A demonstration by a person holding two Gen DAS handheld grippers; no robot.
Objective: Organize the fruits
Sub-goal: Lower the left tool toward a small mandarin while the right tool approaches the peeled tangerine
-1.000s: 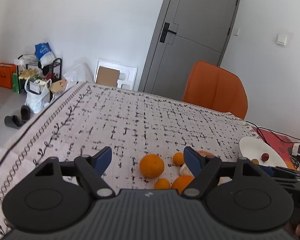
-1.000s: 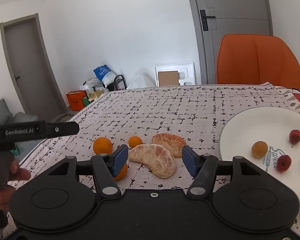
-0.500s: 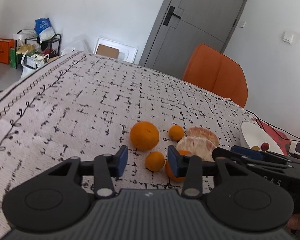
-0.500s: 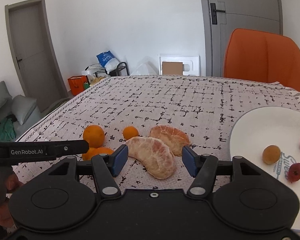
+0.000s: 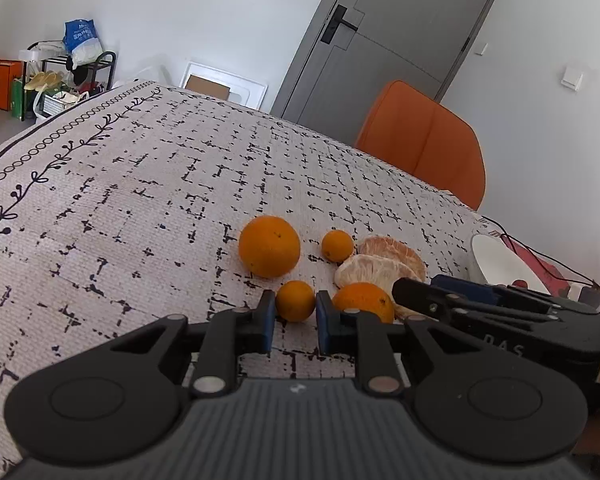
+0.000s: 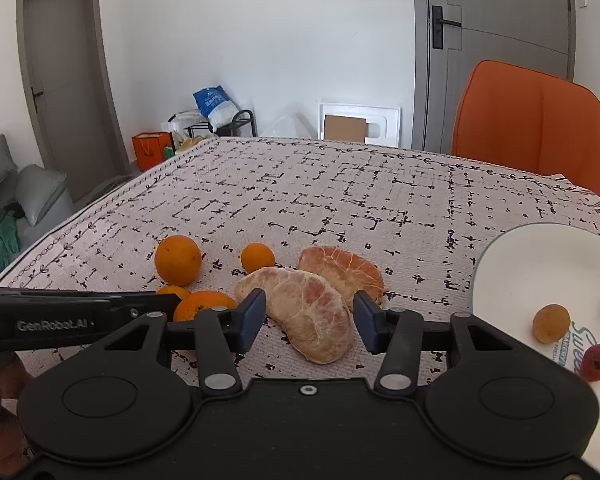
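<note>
The left gripper [image 5: 295,322] had its blue fingers [image 5: 267,320] clenched on a small tangerine [image 5: 295,301] that sat on the bench [image 5: 148,184], a pad pressed against each side of the fruit. This tangerine lay just in front of the large orange [image 5: 269,246], toward the camera. Just to its right, nearly touching the right finger, sat a second orange [image 5: 363,300]. Another small tangerine [image 5: 337,245] lay beside the large orange, on its right.

The right gripper [image 6: 310,320] had just been closing its fingers [image 6: 252,318] around the nearer peeled pomelo half [image 6: 306,314], which lay between them; a sliver of cloth showed at each pad, so they stood released, not yet gripping. The farther pomelo half [image 6: 340,270] touched the nearer one from behind, both to the right of the large orange.

Well to the right of that orange stood a white plate [image 6: 540,256] with a yellowish fruit [image 6: 551,323] and two red berries [image 6: 597,362].
</note>
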